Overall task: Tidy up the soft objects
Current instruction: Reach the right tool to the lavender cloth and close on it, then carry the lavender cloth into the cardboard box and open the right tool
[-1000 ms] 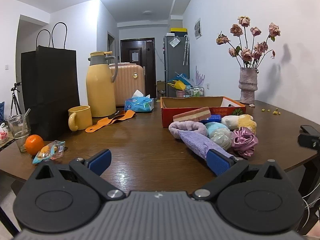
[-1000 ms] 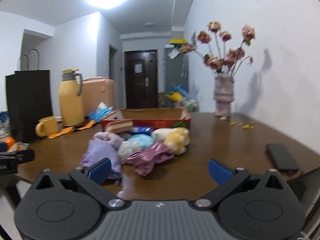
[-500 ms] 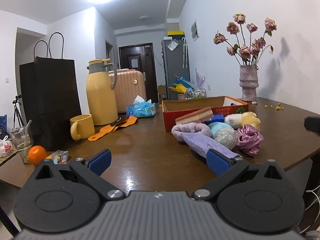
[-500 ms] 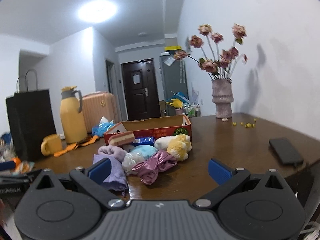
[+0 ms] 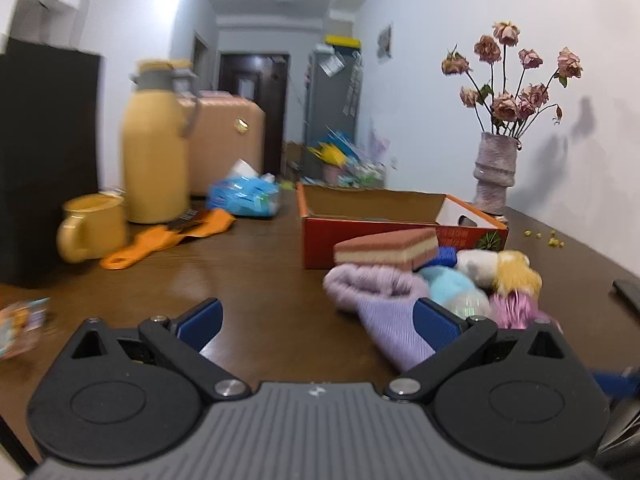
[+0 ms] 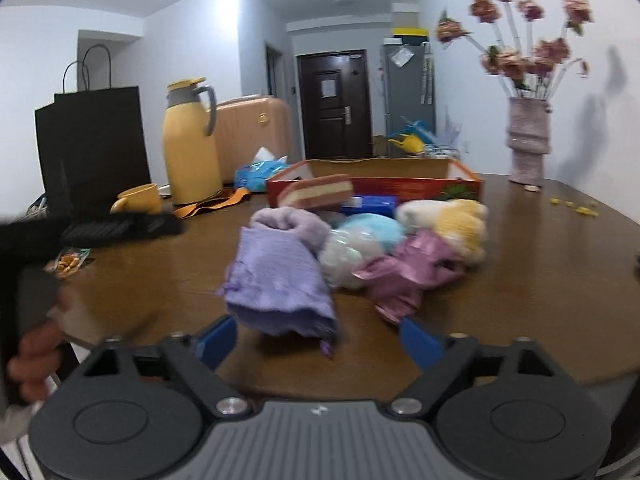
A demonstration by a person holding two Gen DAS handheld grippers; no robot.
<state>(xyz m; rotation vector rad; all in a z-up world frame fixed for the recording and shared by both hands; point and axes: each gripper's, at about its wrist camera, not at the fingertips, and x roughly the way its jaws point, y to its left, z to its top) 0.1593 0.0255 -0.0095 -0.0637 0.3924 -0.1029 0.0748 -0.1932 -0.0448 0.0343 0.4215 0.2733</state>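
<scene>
A heap of soft things lies on the brown table in front of an open red cardboard box (image 5: 400,216) (image 6: 376,184). In it are a purple cloth (image 5: 384,316) (image 6: 276,276), a pink-and-cream sponge (image 5: 384,248) (image 6: 316,190), a light blue puff (image 6: 372,228), a yellow-and-white plush (image 5: 516,276) (image 6: 456,220) and a pink satin scrunchie (image 6: 412,272). My right gripper (image 6: 318,338) is closing. The purple cloth's near edge lies between its fingers, and the pads are clear of it. My left gripper (image 5: 318,320) is open and empty, left of the cloth.
A yellow flask (image 5: 156,148), yellow mug (image 5: 90,228), orange strap (image 5: 168,236), blue tissue pack (image 5: 244,196) and black paper bag (image 6: 92,144) stand at the left. A vase of dried roses (image 5: 496,172) is at the back right. A person's hand (image 6: 32,360) holds the left gripper's handle.
Both grippers have moved forward toward the heap, which now looks larger. The right gripper's fingers have come closer together around the purple cloth's edge. The left gripper now shows at the left of the right view.
</scene>
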